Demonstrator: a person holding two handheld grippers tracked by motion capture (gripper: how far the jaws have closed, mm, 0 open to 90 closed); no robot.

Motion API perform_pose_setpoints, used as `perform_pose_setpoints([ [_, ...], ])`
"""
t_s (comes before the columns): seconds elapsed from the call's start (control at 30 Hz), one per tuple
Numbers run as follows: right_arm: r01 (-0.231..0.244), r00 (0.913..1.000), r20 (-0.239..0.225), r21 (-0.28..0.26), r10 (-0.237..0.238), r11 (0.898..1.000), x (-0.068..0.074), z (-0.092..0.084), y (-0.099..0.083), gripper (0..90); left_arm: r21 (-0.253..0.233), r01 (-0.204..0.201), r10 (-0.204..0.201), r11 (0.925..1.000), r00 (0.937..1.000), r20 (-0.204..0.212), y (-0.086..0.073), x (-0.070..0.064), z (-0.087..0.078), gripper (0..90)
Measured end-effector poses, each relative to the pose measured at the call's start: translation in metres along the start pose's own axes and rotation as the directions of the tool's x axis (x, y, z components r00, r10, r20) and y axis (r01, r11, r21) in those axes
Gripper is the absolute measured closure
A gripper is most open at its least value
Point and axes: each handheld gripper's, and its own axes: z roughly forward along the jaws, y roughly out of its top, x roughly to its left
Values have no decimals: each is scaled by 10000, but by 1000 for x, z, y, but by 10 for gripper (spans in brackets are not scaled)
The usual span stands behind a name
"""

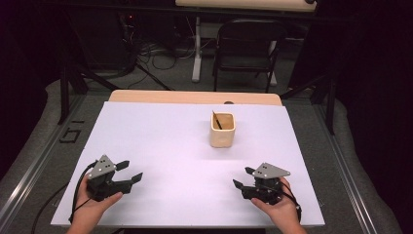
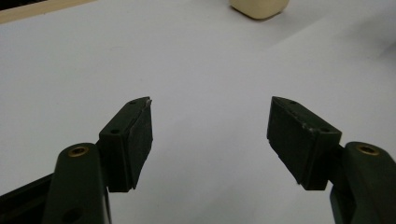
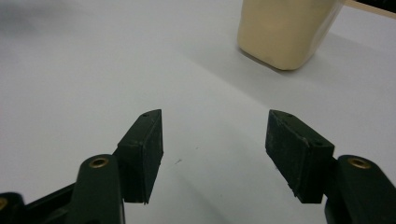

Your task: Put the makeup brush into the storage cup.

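A cream square cup (image 1: 222, 129) stands upright on the white table sheet (image 1: 165, 141), right of the middle, with a thin dark stick (image 1: 216, 120) leaning inside it. My left gripper (image 1: 130, 171) rests near the front left edge, open, nothing between its jaws. My right gripper (image 1: 243, 177) rests near the front right, also open and empty. In the left gripper view the left gripper (image 2: 211, 100) faces bare sheet, with the cup (image 2: 258, 8) far ahead. In the right gripper view the right gripper (image 3: 215, 113) points toward the cup (image 3: 285, 30), which stands ahead to the right.
A wooden strip (image 1: 195, 97) borders the sheet at the far edge. Beyond the table stand a dark folding chair (image 1: 246, 48), a white table leg (image 1: 197, 48) and floor cables. Metal rails run along both sides of the table.
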Motion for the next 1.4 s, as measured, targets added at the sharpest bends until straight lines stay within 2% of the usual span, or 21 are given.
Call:
perform_pose_setpoints([
  [0.7, -384, 9991, 190, 133, 381, 9992, -3, 6, -18, 369, 76, -5, 6, 10000, 9999, -166, -7, 2, 4, 315],
  [1.4, -633, 9972, 405, 41, 631, 9980, -10, 3, -24, 369, 121, -7, 9, 9999, 9999, -147, -9, 2, 5, 315],
])
